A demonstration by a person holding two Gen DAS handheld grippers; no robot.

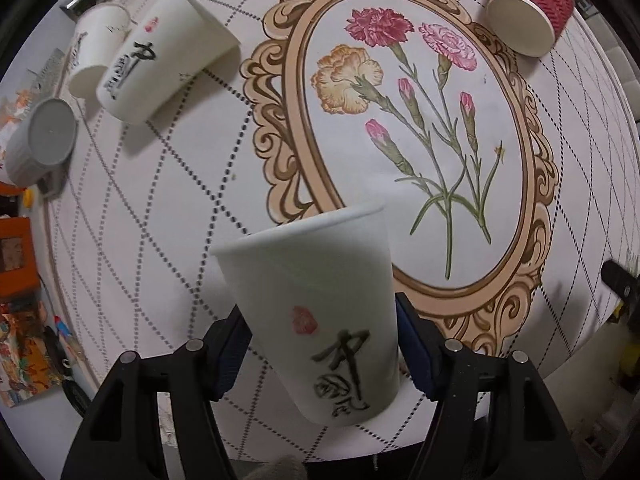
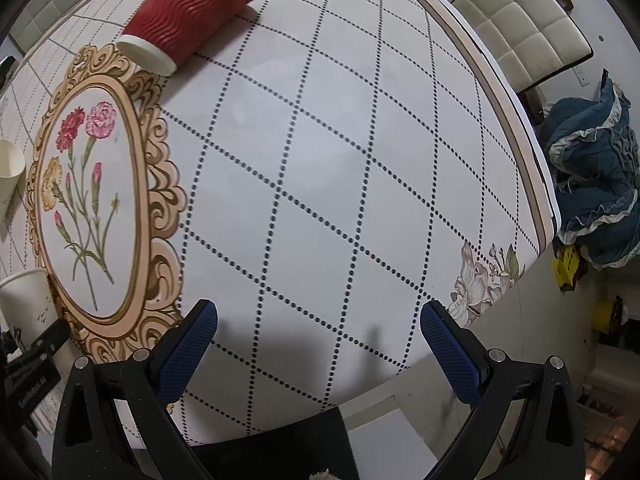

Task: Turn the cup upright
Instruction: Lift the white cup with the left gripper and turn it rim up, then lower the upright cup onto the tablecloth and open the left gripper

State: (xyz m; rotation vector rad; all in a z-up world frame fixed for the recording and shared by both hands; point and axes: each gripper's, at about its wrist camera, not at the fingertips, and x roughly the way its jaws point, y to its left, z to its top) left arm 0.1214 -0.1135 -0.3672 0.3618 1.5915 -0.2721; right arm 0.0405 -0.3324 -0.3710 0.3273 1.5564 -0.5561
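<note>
My left gripper (image 1: 320, 344) is shut on a white paper cup (image 1: 316, 304) with black calligraphy and a red seal. The cup is held above the table, rim up and tilted a little to the left. It also shows at the left edge of the right wrist view (image 2: 24, 304). A red ribbed cup (image 1: 528, 8) lies on its side at the far right; it shows in the right wrist view (image 2: 192, 16) at the top left. My right gripper (image 2: 318, 340) is open and empty over the tablecloth.
A second calligraphy cup (image 1: 168, 52) lies on its side at the far left, with a plain white cup (image 1: 96, 48) behind it. A grey cup (image 1: 40, 148) lies at the left edge. The table edge (image 2: 536, 152) runs along the right, with a cushioned chair (image 2: 520, 16) and blue cloth (image 2: 592, 184) beyond.
</note>
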